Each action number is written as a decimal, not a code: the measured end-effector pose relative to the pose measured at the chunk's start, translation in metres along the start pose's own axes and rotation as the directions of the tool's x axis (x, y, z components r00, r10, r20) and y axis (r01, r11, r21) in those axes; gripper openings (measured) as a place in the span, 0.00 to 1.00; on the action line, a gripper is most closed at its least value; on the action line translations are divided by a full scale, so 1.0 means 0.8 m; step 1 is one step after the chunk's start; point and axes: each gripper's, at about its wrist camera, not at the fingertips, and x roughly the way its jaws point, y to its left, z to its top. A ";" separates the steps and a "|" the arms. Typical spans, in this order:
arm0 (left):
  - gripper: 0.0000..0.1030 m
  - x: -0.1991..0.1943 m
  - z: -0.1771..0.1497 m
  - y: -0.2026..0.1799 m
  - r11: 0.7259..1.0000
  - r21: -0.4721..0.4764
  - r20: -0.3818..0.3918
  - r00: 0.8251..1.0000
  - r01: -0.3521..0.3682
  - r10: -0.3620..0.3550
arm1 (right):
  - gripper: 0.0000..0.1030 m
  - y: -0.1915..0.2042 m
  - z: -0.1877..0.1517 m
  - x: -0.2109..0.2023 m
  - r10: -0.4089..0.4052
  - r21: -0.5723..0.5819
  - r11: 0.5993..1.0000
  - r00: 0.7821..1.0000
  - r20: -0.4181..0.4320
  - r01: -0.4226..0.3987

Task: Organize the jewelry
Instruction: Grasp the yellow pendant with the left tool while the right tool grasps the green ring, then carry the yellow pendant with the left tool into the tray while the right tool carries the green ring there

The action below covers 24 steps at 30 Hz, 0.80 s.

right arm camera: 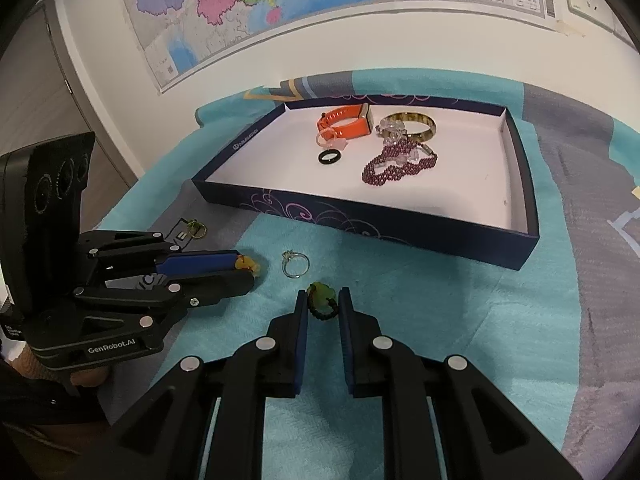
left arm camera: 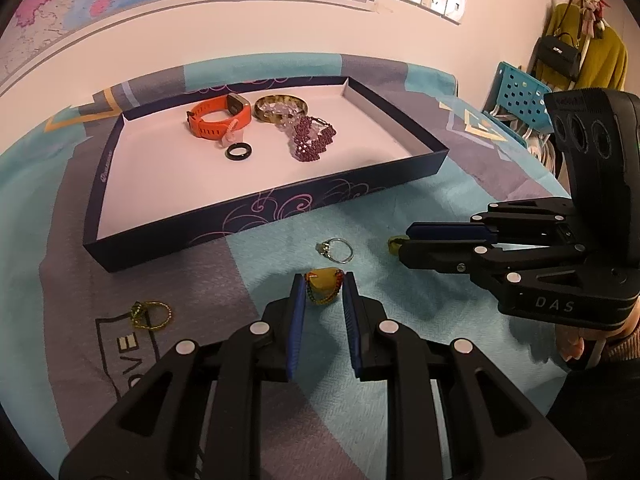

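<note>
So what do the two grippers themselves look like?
Both are black plastic two-finger units with blue ribbed pads and silver pivot pins on linkage arms. The left gripper reads "GenRobot.AI" on its base; the right gripper shows "DAS". Each carries a black block with three round lenses.

Yellow pendant (left arm camera: 323, 285) between left jaws

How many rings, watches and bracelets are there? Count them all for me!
Rings: 6 (black ring, pinkish ring, silver ring, gold ring, yellow-stone ring, green-stone ring)
Watches: 1 (orange watch)
Bracelets: 3 (bangle, clear beads, purple beads)
Total: 10
</note>
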 end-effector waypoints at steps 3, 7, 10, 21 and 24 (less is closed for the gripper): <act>0.19 -0.004 0.002 0.001 1.000 -0.004 0.008 1.000 0.000 0.000 | 0.13 0.001 0.002 -0.004 0.002 -0.001 1.000 1.000 0.011 -0.001; 0.19 -0.009 0.004 0.001 1.000 -0.004 0.017 1.000 0.000 0.000 | 0.13 0.000 0.005 -0.008 0.005 0.001 1.000 1.000 0.024 -0.005; 0.19 -0.013 0.005 0.000 1.000 -0.006 0.025 1.000 0.001 0.000 | 0.13 0.001 0.008 -0.010 0.008 0.000 1.000 0.999 0.031 -0.008; 0.19 -0.021 0.010 0.001 1.000 -0.005 0.048 0.999 0.004 -0.004 | 0.13 0.000 0.014 -0.014 0.014 -0.003 1.000 0.999 0.049 -0.014; 0.19 -0.023 0.010 0.001 1.000 -0.006 0.051 0.999 0.004 -0.004 | 0.13 0.000 0.015 -0.014 0.013 -0.004 1.000 0.999 0.053 -0.013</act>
